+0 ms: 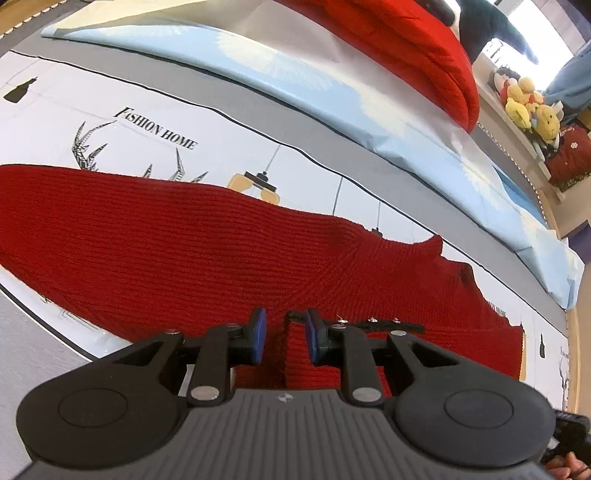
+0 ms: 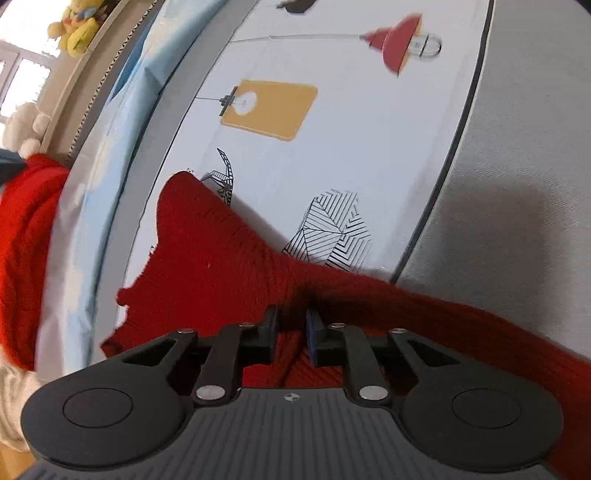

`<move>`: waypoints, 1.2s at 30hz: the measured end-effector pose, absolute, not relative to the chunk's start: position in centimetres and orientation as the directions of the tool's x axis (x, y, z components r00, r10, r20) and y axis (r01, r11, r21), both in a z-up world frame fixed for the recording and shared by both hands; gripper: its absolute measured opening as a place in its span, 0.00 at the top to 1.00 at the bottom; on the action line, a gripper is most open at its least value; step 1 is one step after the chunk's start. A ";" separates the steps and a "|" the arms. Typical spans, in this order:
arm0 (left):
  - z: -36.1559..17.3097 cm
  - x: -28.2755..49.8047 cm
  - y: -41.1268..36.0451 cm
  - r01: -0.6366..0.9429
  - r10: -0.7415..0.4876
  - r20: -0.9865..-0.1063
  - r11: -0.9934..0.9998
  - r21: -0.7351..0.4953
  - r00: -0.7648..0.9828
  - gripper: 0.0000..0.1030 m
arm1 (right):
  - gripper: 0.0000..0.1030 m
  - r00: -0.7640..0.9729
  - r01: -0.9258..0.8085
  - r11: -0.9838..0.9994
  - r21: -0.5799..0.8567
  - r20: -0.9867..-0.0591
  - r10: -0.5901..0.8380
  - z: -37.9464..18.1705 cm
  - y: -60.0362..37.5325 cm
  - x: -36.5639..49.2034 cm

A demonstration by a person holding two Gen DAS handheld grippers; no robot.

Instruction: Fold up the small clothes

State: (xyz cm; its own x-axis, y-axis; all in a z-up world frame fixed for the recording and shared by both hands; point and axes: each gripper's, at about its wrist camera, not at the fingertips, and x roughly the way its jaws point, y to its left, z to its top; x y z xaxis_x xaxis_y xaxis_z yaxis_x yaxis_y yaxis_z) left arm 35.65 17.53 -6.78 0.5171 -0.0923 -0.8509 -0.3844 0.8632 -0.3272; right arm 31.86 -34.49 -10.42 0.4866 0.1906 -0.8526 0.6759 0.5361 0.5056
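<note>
Bed cover [image 1: 48, 110]: white and grey printed sheet filling both views, with black line drawings, hanging lamps in yellow and red, and the words "FASHION HOME".
Blue bedding [image 1: 332, 96]: a pale blue and white folded layer lying along the far edge of the cover in the left wrist view; it shows as a strip at the left of the right wrist view [image 2: 122, 122].
Red quilted bundle [image 1: 417, 48]: bright red padded cloth resting on top of the blue bedding, at the top of the left view.
Red knit garment [image 1: 177, 236]: a dark red ribbed knit spread flat on the printed cover, running across the middle of the left view; in the right view [image 2: 207, 258] it is bunched and drawn toward the camera, one part trailing off to the lower right over the grey border.
Soft toys [image 1: 528, 103]: yellow plush figures on a ledge beyond the bed; one more yellow toy shows at the top left of the right view [image 2: 77, 26].
Left tool [image 1: 283, 338]: blue pads stand a narrow gap apart, with a raised edge of the red knit running up between them; the pads do not visibly press on it, and a dark trim strip with small studs lies just beside the right-hand pad.
Right tool [image 2: 291, 332]: pads close together and clamped on a gathered fold of the red knit, which puckers darkly at the tips.
</note>
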 end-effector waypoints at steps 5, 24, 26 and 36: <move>-6.9 35.5 18.5 -0.405 -0.072 -0.856 0.858 -0.314 0.512 0.77 | 0.66 0.587 0.471 0.691 0.548 -0.780 0.218 -7.7 -31.5 33.5; -9.1 32.7 32.7 -0.737 0.164 -0.895 0.637 -0.225 0.414 0.64 | 0.51 0.529 0.178 0.900 0.398 -0.810 0.253 -3.6 -25.8 34.4; -9.8 31.6 35.0 -0.793 0.183 -0.907 0.568 -0.218 0.380 0.62 | 0.51 0.521 0.149 0.910 0.386 -0.813 0.260 -3.4 -25.4 34.4; -12.6 28.0 40.7 -0.898 0.162 -0.923 0.342 -0.278 0.348 0.60 | 0.51 0.506 0.131 0.912 0.389 -0.817 0.277 -3.5 -24.9 34.6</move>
